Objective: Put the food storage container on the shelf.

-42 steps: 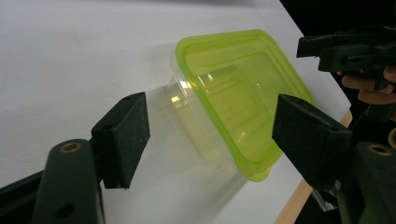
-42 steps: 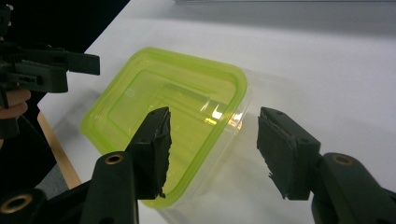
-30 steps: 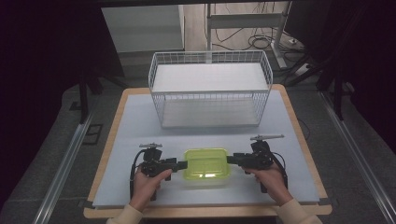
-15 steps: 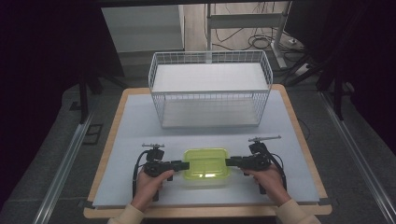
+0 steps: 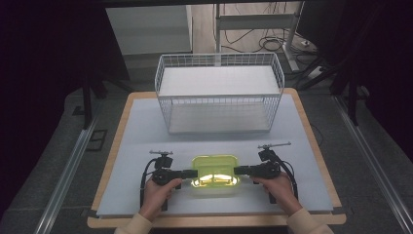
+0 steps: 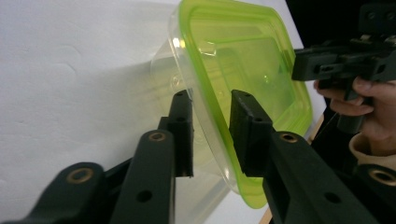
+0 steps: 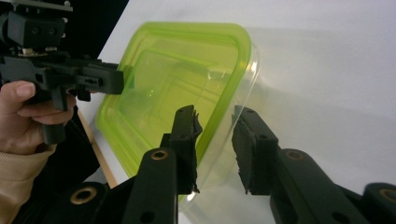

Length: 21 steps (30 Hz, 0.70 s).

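Since the earlier frames, little has shifted: both grippers are found at the ends of the box as before, and their jaws have just been closing with the box rim between them.

At the left, the left gripper (image 5: 191, 173) is held level against the box's left end. Seen from its own camera (image 6: 211, 135), its black jaws stand narrow, one either side of the rim; the pads appear to touch it, though a firm clamp cannot be confirmed.

The box (image 5: 215, 173) lies near the table's front edge, between the two grippers, well apart from the basket. It is made of clear, thin plastic, a rounded rectangle with sloping walls, and is closed by a translucent lime-green lid (image 6: 243, 60) with a raised border.

At the right, the right gripper (image 5: 240, 170) meets the other end. In its own view (image 7: 215, 144) the ribbed pads straddle the rim with a slight gap.

Behind, a white wire basket (image 5: 219, 92) is set on the matte pale table (image 5: 136, 131), which is edged in wood.
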Tool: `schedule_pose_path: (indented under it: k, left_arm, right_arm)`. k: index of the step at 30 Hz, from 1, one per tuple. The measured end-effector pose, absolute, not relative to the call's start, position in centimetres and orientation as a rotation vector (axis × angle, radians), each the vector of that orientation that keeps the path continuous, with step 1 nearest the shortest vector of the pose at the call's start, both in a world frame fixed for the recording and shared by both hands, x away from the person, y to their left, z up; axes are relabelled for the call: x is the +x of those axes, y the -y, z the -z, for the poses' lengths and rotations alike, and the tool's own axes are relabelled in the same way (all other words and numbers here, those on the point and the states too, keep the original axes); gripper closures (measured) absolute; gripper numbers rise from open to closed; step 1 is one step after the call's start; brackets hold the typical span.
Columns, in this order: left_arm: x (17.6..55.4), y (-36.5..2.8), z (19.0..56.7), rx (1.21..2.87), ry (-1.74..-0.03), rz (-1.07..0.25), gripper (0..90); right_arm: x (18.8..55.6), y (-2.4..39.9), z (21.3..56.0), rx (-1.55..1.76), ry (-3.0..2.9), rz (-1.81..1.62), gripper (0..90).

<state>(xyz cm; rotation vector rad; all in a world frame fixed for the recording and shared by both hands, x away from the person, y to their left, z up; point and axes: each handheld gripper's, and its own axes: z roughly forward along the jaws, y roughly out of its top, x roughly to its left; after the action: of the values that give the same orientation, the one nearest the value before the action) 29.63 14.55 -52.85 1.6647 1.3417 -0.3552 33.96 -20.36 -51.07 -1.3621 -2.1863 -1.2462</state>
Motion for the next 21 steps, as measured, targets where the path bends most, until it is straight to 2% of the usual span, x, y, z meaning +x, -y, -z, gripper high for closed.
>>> schedule_pose_path:
  k: [6, 13, 21]
  left_arm:
    - [29.4, -14.6, 52.7, 1.663, -1.326, 0.34, 74.5]
    - [28.7, -14.6, 52.2, 1.652, -1.309, 0.325, 79.1]
    - [28.5, -14.5, 51.9, 1.652, -1.297, 0.319, 80.1]
  right_arm:
    - [33.8, 20.3, 51.0, -1.37, 2.172, 1.244, 72.5]
    - [33.6, 21.0, 50.5, -1.391, 2.084, 1.298, 80.6]
    - [33.3, 21.1, 50.2, -1.386, 2.101, 1.308, 81.0]
